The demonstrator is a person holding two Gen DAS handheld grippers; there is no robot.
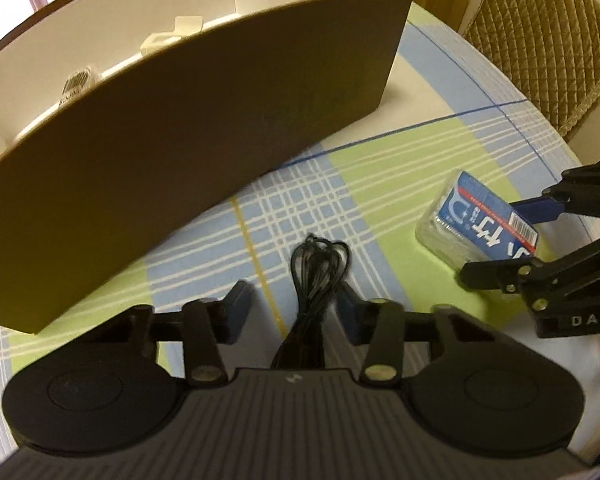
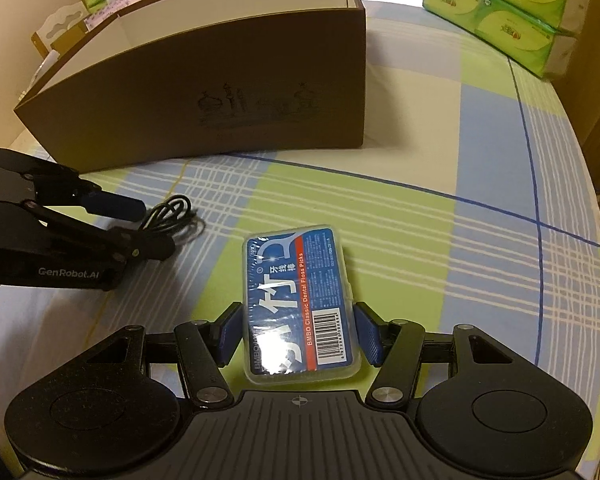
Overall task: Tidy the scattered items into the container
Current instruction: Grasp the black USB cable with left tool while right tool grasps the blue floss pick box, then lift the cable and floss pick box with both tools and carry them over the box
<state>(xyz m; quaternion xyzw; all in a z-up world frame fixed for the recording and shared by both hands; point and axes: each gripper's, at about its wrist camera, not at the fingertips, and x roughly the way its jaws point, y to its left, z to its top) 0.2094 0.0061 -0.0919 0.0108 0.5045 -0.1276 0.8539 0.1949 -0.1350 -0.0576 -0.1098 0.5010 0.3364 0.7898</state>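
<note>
So the bench (image 2: 440, 240) is covered in a plaid cloth of green, pale blue and white with thin dark blue lines, and it takes up most of both views. Sitting toward the back of it is the big open-topped brown cardboard box with a white inside (image 2: 204, 92), which is the container here; from the left wrist view you can see a few small packaged bits already lying in the bottom of it (image 1: 78, 80), too blurry to name. Off at the far right corner there's a stack of green tissue packs (image 2: 512, 12), well apart from the box, and the left wrist view catches a quilted tan chair back (image 1: 548, 40) past the bench edge. The right gripper (image 2: 300, 332) has its jaws set either side of a clear plastic case of dental floss picks with a blue and red label (image 2: 300, 304), blue pads right up against its long edges, and the case looks flat on the cloth, in front of the box. The left gripper (image 1: 296, 308) has its jaws apart, straddling a small bundle of coiled black cable (image 1: 318, 264) that lies on the cloth just in front of the box wall; I can't see either pad actually touching it.
</note>
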